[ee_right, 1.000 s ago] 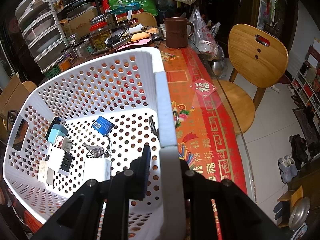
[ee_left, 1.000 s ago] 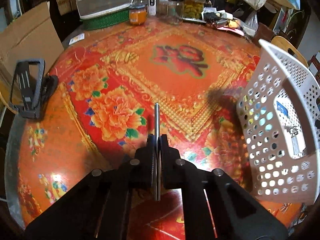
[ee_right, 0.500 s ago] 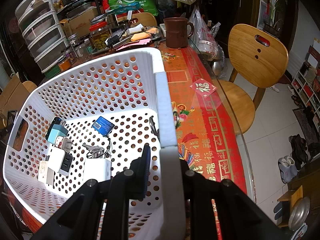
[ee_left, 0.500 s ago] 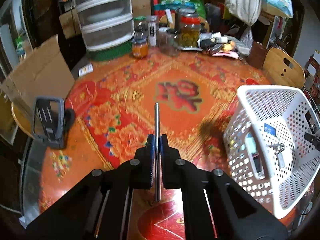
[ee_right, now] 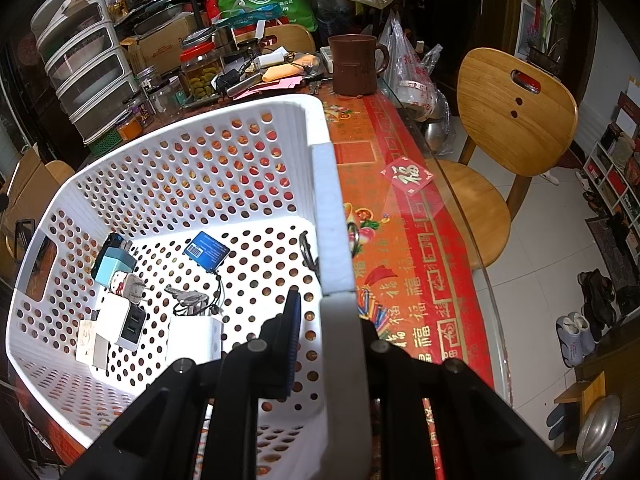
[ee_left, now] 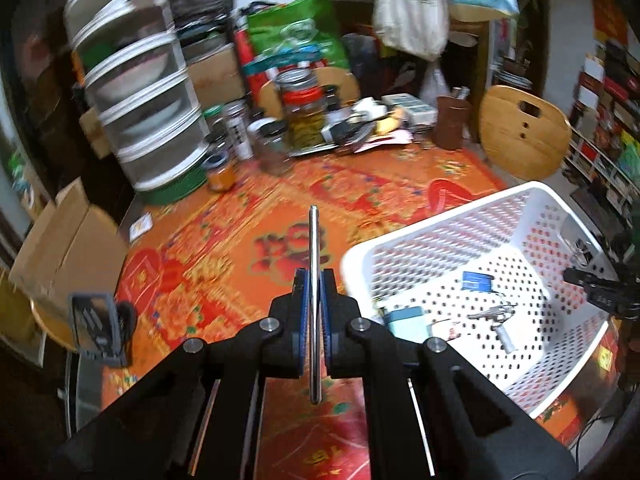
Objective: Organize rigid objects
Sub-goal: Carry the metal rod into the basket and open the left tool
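Observation:
My left gripper (ee_left: 314,276) is shut on a thin silver object (ee_left: 314,232) seen edge-on, which sticks out past the fingertips, high above the red and orange tablecloth (ee_left: 224,248). To its right stands a white perforated basket (ee_left: 440,216). Inside it lie a blue card (ee_left: 476,280) and keys (ee_left: 492,314). My right gripper (ee_right: 332,312) is shut on the basket's rim (ee_right: 326,200), one finger inside the wall and one outside. The right wrist view also shows several chargers (ee_right: 120,320) on the basket floor.
A black phone stand (ee_left: 100,328) sits at the table's left edge beside a cardboard box (ee_left: 60,248). Plastic drawers (ee_left: 136,100), jars (ee_left: 302,116) and a brown mug (ee_right: 354,66) crowd the far side. A wooden chair (ee_right: 516,120) stands past the table's right edge.
My left gripper has risen and swung right with the silver object, so the basket's inside now shows. The right gripper and basket have not moved.

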